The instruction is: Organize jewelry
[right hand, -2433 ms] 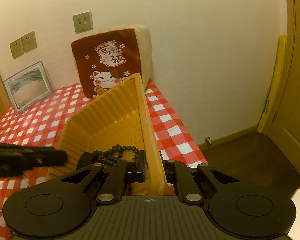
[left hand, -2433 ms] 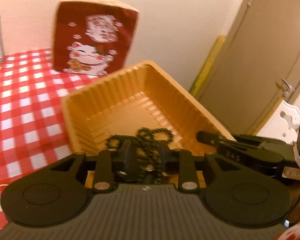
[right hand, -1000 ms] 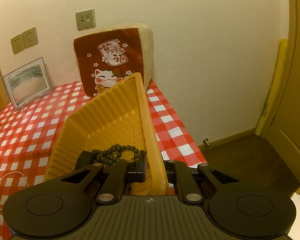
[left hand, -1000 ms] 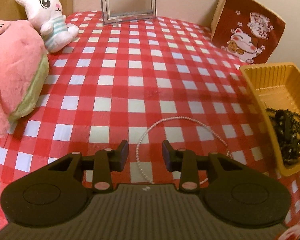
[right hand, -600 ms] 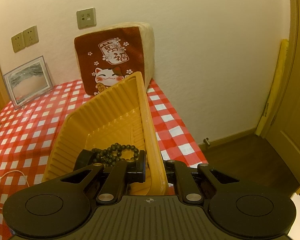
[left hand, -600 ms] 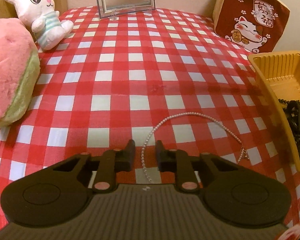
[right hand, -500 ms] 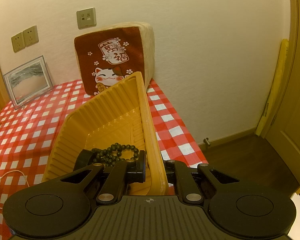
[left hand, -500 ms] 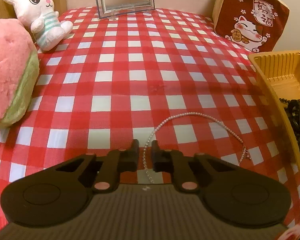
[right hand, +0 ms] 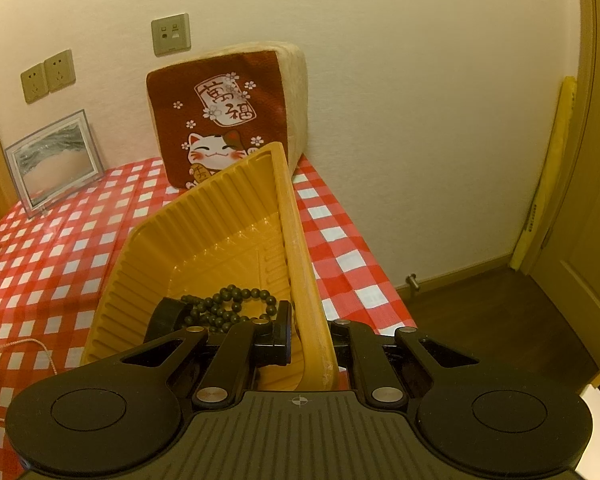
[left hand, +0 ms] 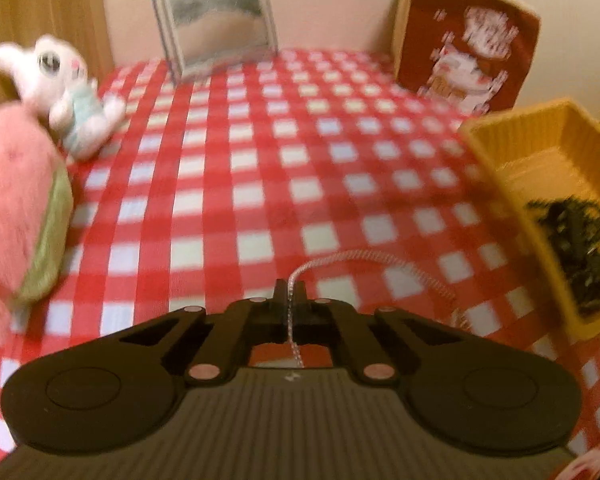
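Pinching the pearl necklace (left hand: 363,257), left tongs (left hand: 290,294) are clamped thin; right tongs (right hand: 309,330) grip the yellow tray (right hand: 204,248) wall; trailing strand could snag its rim.

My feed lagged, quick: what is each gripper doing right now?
Left gripper: shut on the white pearl bead necklace.
Right gripper: shut on the side wall of the ribbed yellow plastic tray.
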### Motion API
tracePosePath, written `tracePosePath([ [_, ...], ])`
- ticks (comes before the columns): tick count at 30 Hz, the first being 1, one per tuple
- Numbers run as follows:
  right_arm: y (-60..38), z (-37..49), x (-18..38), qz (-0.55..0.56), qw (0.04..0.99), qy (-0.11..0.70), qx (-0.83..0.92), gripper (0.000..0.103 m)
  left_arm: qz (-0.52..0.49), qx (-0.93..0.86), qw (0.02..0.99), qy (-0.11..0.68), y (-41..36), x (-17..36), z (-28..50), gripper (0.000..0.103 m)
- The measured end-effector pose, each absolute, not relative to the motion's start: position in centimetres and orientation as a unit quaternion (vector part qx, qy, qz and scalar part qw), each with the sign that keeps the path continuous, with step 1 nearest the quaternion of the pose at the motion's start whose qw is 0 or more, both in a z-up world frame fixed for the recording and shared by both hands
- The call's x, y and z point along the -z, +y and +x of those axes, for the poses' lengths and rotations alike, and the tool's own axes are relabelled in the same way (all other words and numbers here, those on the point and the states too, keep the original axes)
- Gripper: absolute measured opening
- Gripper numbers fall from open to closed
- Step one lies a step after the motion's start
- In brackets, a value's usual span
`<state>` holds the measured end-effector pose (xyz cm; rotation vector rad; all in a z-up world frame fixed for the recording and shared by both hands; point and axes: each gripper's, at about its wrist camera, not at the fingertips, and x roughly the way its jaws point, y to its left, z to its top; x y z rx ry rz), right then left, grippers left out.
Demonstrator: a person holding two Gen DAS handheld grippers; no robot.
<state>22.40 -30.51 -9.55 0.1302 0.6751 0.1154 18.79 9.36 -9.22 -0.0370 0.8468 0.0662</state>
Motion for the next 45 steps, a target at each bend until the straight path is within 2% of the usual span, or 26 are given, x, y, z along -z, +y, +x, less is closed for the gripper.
tracePosePath([
  [10, -30.5, 22.4, 9.7, 0.065, 0.941, 0.327, -0.059, 0.009, -0.021, 0.007, 0.944, 0.329, 7.3, 1.1, 18.7, 0.001],
  [21, -30.6, 22.3, 9.6, 0.069, 0.942, 0.323, -0.063, 0.009, -0.022, 0.057, 0.960, 0.272, 4.4, -4.5, 18.8, 0.001],
  [35, -31.0, 21.9, 9.4, 0.078, 0.942, 0.318, -0.072, 0.009, -0.026, 0.154, 0.962, 0.226, -1.1, -9.0, 19.8, 0.001],
  [45, -30.9, 22.0, 9.3, 0.080, 0.942, 0.316, -0.074, 0.009, -0.044, 0.239, 0.947, 0.210, -6.6, -9.7, 21.9, 0.001],
])
